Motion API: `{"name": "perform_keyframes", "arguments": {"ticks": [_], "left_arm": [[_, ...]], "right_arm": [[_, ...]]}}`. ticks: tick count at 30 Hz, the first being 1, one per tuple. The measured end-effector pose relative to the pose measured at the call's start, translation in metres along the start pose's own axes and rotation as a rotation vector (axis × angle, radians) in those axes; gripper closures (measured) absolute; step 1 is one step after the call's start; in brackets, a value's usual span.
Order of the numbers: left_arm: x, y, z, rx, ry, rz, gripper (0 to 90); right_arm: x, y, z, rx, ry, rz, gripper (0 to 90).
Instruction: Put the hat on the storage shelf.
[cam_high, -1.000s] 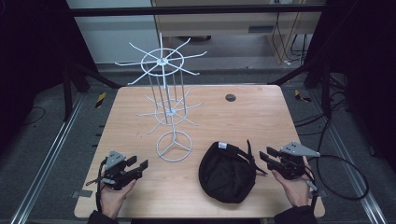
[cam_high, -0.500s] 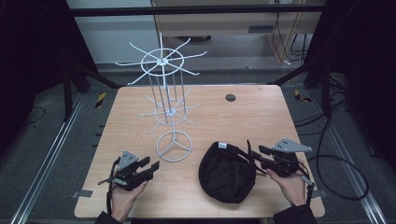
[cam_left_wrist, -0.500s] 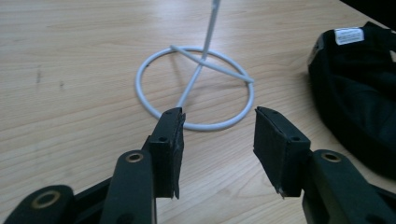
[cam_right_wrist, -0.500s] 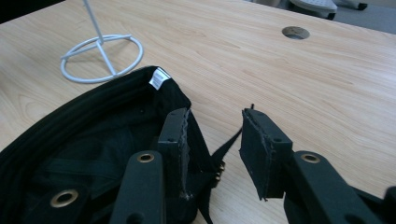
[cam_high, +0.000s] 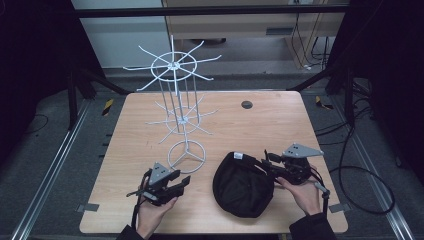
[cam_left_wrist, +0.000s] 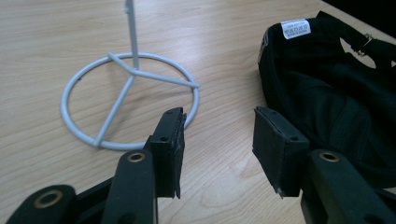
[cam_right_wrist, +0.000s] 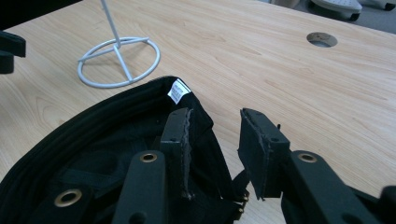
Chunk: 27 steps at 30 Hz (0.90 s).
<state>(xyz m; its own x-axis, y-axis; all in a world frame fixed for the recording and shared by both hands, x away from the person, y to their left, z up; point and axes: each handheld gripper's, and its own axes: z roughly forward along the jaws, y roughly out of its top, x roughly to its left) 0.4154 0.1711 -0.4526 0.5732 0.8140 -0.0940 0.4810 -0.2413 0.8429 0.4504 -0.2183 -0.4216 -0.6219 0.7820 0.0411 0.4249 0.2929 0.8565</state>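
Cap (cam_high: 242, 185): upside down on the bench, just right of the wire stand (cam_high: 185, 152).
Right gripper (cam_right_wrist: 215, 140): jaws wide, straddling its rim — we close squarely.
Left gripper (cam_left_wrist: 217, 135): jaws wide, empty.

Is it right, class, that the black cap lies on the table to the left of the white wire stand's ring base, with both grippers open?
Not quite. In the high view the black cap lies to the right of the white wire stand, by the right gripper. The left gripper and the right gripper are indeed open.
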Motion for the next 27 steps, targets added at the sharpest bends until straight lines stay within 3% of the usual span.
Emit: {"name": "perform_keyframes", "arguments": {"ticks": [10, 27], "left_arm": [[-0.027, 0.008, 0.019, 0.011, -0.062, 0.002, 48.5], [-0.057, 0.0, 0.057, 0.119, -0.105, 0.032, 43.2]], "right_arm": [[0.0, 0.002, 0.02, 0.036, 0.021, -0.003, 62.6], [-0.002, -0.003, 0.058, 0.092, 0.029, -0.005, 54.0]]}}
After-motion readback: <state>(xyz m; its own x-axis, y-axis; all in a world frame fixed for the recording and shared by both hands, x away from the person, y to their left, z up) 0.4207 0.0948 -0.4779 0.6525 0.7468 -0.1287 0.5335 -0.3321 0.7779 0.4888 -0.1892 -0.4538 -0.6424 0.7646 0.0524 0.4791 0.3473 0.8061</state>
